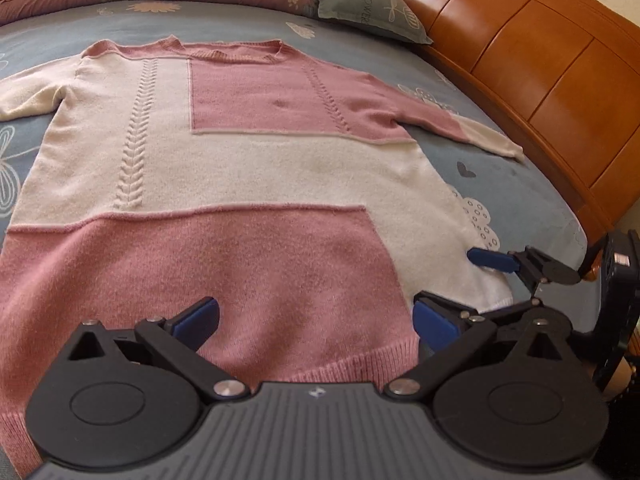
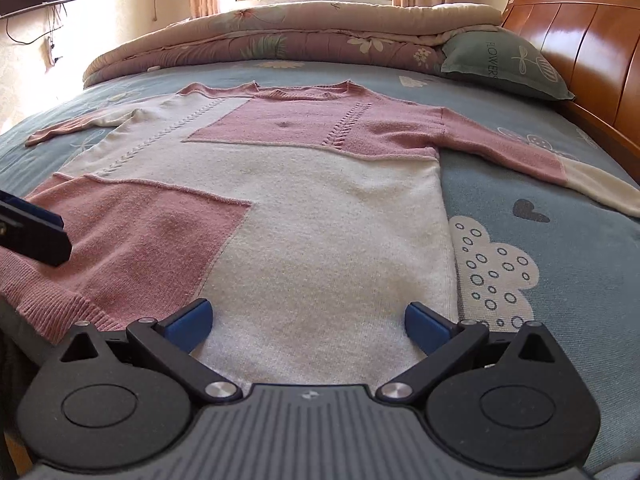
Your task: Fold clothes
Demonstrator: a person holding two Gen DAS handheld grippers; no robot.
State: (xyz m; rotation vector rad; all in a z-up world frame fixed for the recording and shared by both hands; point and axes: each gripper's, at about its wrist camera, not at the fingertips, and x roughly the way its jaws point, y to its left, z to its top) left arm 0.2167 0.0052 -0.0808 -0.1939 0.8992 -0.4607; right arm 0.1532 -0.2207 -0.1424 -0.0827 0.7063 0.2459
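Left claw (image 1: 316, 322) spread wide over the pink hem, gripping nothing; right claw (image 2: 308, 322) just as wide over the cream hem corner, also empty. Sweater (image 1: 224, 168) lies flat on the bed (image 2: 560, 248), hem right under both claws, body stretching ahead, sleeves out to either side, neckline farthest away. Beyond it, a folded quilt (image 2: 280, 36) and a green pillow (image 2: 508, 64) reading "FLOWERS", against the wooden headboard (image 2: 592, 40).

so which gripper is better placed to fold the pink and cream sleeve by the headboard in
Right. The right gripper is open over the sweater's cream hem corner, on that sleeve's side; the left gripper sits over the pink hem.
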